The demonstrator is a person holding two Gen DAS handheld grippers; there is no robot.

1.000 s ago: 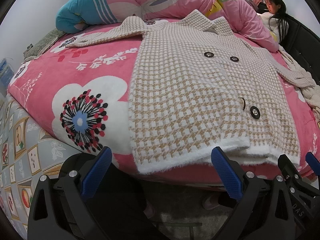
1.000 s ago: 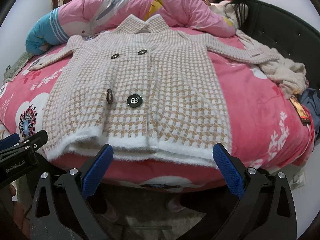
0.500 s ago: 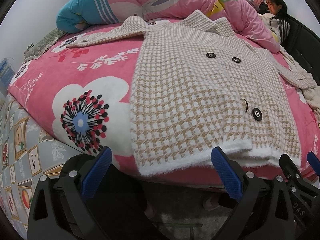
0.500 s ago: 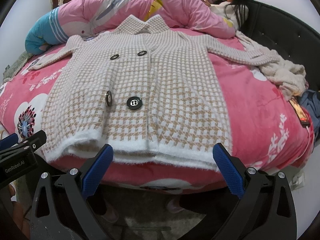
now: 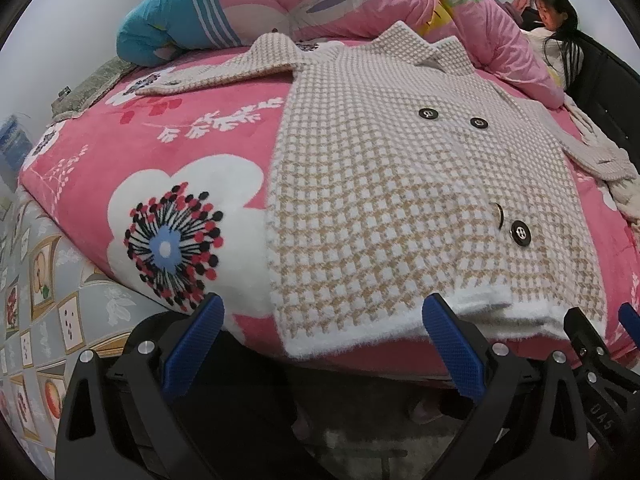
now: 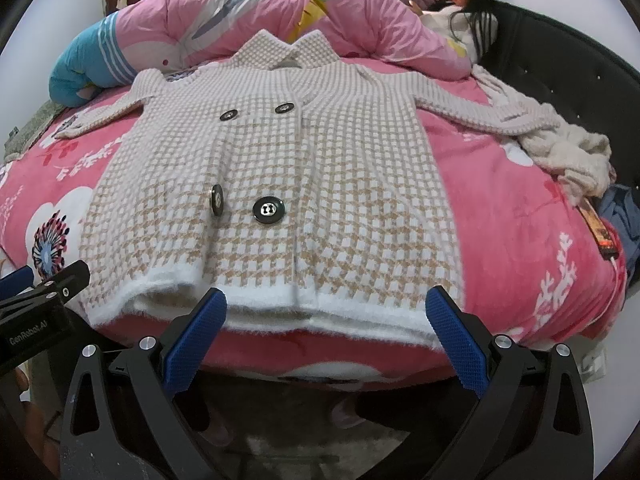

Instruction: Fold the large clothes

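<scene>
A beige-and-white checked knit coat (image 5: 400, 184) (image 6: 280, 184) with black buttons lies face up on a pink flowered blanket (image 5: 160, 152) (image 6: 520, 240), sleeves spread out, collar at the far end. Its fluffy white hem hangs near the bed's front edge. My left gripper (image 5: 320, 320) is open, just in front of the hem's left half, touching nothing. My right gripper (image 6: 326, 314) is open too, in front of the hem's right half. Each gripper shows at the edge of the other's view.
A rolled pink and blue quilt (image 5: 320, 4) (image 6: 260, 20) lies behind the coat. A person (image 5: 556, 28) (image 6: 464, 12) reclines at the far right by the black headboard (image 6: 560, 64). A cream knit garment (image 6: 572, 152) and dark clothes lie at the right edge. Floor lies below the bed.
Both grippers have crept slightly closer to the hem, so the coat looks a little larger. Both stay open, and the coat itself has not moved.
</scene>
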